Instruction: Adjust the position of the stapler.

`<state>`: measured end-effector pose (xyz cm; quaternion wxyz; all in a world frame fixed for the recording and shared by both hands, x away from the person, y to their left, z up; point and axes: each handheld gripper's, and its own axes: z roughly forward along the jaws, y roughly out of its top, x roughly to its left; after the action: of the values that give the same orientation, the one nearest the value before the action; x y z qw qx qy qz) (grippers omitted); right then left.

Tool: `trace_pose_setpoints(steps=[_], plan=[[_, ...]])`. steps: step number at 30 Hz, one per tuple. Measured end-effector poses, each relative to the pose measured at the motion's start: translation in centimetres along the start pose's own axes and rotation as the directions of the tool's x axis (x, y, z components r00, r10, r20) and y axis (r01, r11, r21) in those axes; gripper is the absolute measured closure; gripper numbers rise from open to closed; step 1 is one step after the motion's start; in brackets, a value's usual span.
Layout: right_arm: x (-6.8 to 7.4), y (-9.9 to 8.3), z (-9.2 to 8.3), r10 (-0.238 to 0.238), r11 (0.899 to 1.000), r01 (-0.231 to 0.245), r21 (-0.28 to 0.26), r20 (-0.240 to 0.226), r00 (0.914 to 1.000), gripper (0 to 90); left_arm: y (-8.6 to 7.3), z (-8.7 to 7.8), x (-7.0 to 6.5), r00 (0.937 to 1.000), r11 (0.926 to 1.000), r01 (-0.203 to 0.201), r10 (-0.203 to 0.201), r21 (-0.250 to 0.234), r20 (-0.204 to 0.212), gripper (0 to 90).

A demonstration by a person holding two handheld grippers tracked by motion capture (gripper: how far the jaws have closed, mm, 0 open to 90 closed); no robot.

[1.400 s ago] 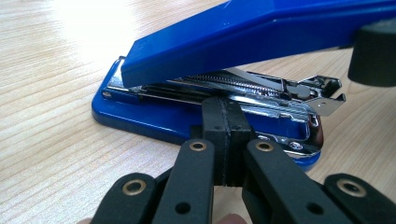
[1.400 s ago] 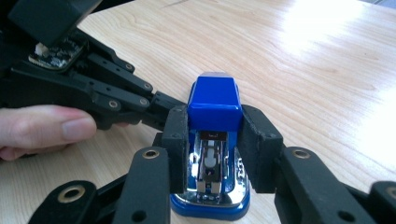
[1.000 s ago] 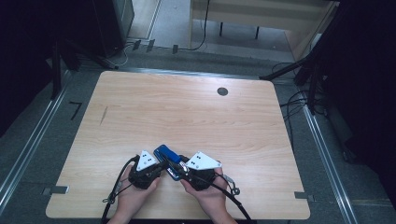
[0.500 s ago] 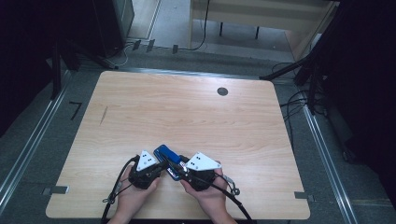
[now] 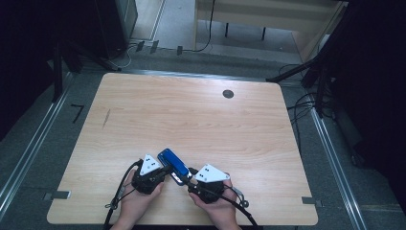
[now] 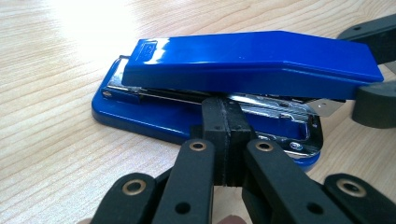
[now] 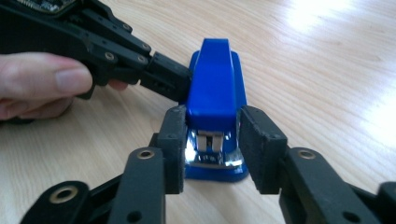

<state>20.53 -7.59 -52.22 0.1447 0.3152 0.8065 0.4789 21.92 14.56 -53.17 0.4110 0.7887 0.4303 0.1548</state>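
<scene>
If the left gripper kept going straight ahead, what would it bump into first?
The blue stapler. The left gripper, shut, already points at its side, seemingly into the gap under its top arm, though how deep is hard to tell.

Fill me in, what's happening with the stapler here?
A person at a wooden table works a blue stapler near the front edge with a hand-held gripper in each hand. The left hand-held gripper is shut, its tips pushed in against the stapler's side, under the top arm. The right hand-held gripper straddles the stapler's rear end; its jaws have just been opening, and the right pad stands slightly off the stapler. The stapler sits flat on the table.
</scene>
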Motion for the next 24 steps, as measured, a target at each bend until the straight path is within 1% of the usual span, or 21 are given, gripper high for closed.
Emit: trace_pose_setpoints(steps=[1, 2, 5, 6, 7, 8, 9, 11, 12, 13, 18, 19, 20, 22, 23, 24], plan=[[-0.1, -0.2, -0.2, 0.017, 1.000, -0.017, 0.002, -0.007, 0.9998, 62.3, 0.0, 0.0, 0.0, 1.0000, 1.0000, 0.001, -0.001, 0.000, 0.000, 90.0], [-0.1, -0.4, -0.4, 0.023, 1.000, -0.023, 0.004, -0.006, 0.9997, 63.0, 0.0, 0.0, 0.0, 1.0000, 1.0000, 0.001, -0.001, 0.000, 0.000, 90.0], [-0.2, -0.9, -0.5, 0.025, 0.999, -0.025, 0.027, -0.010, 0.9996, 71.5, 0.0, 0.0, 0.0, 1.0000, 1.0000, -0.001, 0.001, 0.002, -0.001, 90.0], [-0.1, -1.2, -0.3, 0.028, 0.999, -0.027, 0.046, -0.022, 0.9994, 78.9, 0.0, 0.0, 0.0, 1.0000, 1.0000, -0.001, 0.001, 0.001, -0.001, 90.0], [0.0, -1.2, -0.2, 0.029, 0.998, -0.027, 0.051, -0.029, 0.9991, 82.2, 0.0, 0.0, 0.0, 1.0000, 1.0000, 0.000, 0.000, 0.001, -0.001, 90.0], [0.0, -1.2, -0.2, 0.029, 0.998, -0.027, 0.051, -0.029, 0.9991, 82.2, 0.0, 0.0, 0.0, 1.0000, 1.0000, 0.000, 0.000, 0.001, -0.001, 90.0], [0.0, -1.2, -0.1, 0.032, 0.998, -0.030, 0.052, -0.035, 0.9989, 84.5, 0.0, 0.0, 0.0, 1.0000, 1.0000, 0.001, -0.001, 0.000, -0.001, 90.0], [0.1, -0.9, 0.1, 0.030, 0.999, -0.029, 0.045, -0.030, 0.9991, 89.3, 0.0, 0.0, 0.0, 1.0000, 1.0000, -0.001, 0.001, 0.002, -0.001, 90.0], [0.1, -0.9, 0.1, 0.030, 0.999, -0.029, 0.045, -0.030, 0.9991, 89.3, 0.0, 0.0, 0.0, 1.0000, 1.0000, 0.000, 0.000, 0.002, 0.000, 90.0], [0.1, -0.7, 0.1, 0.042, 0.998, -0.041, 0.043, -0.031, 0.9986, 90.0, 0.0, 0.0, 0.0, 1.0000, 1.0000, 0.003, -0.003, 0.001, 0.000, 90.0], [0.0, -0.6, 0.0, 0.043, 0.999, -0.043, 0.033, -0.027, 0.9987, 90.0, 0.0, 0.0, 0.1, 1.0000, 1.0000, 0.006, -0.006, 0.002, 0.005, 90.0], [0.1, -0.4, -0.1, 0.042, 0.999, -0.042, 0.021, -0.025, 0.9988, 90.0, 0.0, 0.0, 0.1, 1.0000, 1.0000, 0.005, -0.005, 0.002, 0.006, 90.0], [0.1, -0.4, -0.1, 0.042, 0.999, -0.042, 0.021, -0.025, 0.9988, 90.0, 0.0, 0.0, 0.1, 1.0000, 1.0000, 0.005, -0.005, 0.002, 0.006, 90.0], [0.1, 0.1, -0.4, 0.040, 0.999, -0.040, -0.009, -0.020, 0.9990, 90.0, 0.0, 0.0, 0.1, 1.0000, 1.0000, 0.004, -0.004, 0.004, 0.005, 90.0], [0.1, 0.1, -0.4, 0.040, 0.999, -0.040, -0.009, -0.020, 0.9990, 90.0, 0.0, 0.0, 0.1, 1.0000, 1.0000, 0.005, -0.005, 0.003, 0.005, 90.0], [0.2, 0.5, -0.5, 0.037, 0.999, -0.038, -0.028, -0.019, 0.9991, 90.0, 0.0, 0.0, 0.1, 1.0000, 1.0000, 0.005, -0.005, 0.003, 0.005, 90.0]])
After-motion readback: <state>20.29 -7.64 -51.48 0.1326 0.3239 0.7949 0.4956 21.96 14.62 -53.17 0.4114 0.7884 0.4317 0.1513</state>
